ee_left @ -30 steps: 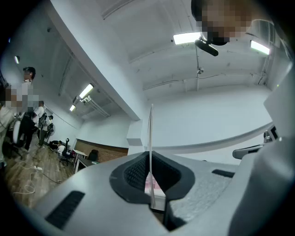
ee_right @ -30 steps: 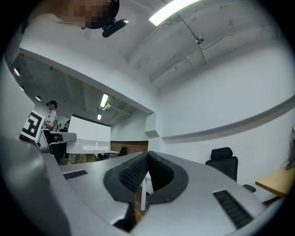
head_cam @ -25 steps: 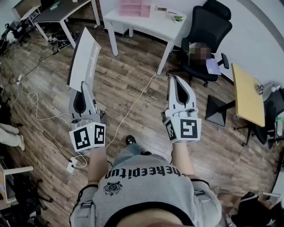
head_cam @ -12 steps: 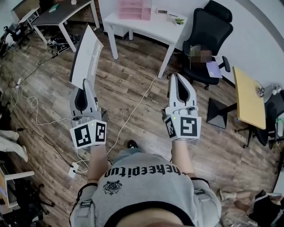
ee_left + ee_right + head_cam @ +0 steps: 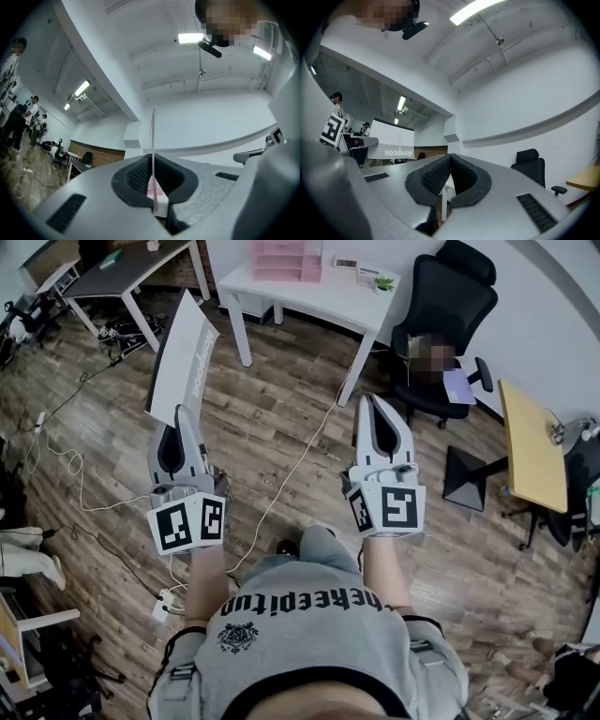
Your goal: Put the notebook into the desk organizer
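A white notebook [image 5: 183,357] stands upright on edge over the wooden floor, and my left gripper [image 5: 178,414] is shut on its lower edge. The left gripper view shows it as a thin vertical edge [image 5: 153,140] pinched between the jaws. A pink desk organizer [image 5: 286,259] sits on a white desk [image 5: 323,292] at the far end of the room, well ahead of both grippers. My right gripper [image 5: 371,401] is level with the left one, shut and empty. In the right gripper view the notebook [image 5: 391,139] shows at the left.
A black office chair [image 5: 441,306] stands right of the white desk, with a yellow table [image 5: 530,442] further right. A dark desk [image 5: 131,263] is at the upper left. Cables [image 5: 56,451] and a power strip [image 5: 164,601] lie on the floor.
The person has walked forward over the floor toward the white desk, carrying both grippers along. The notebook stays clamped in the left gripper, and one knee has swung forward.
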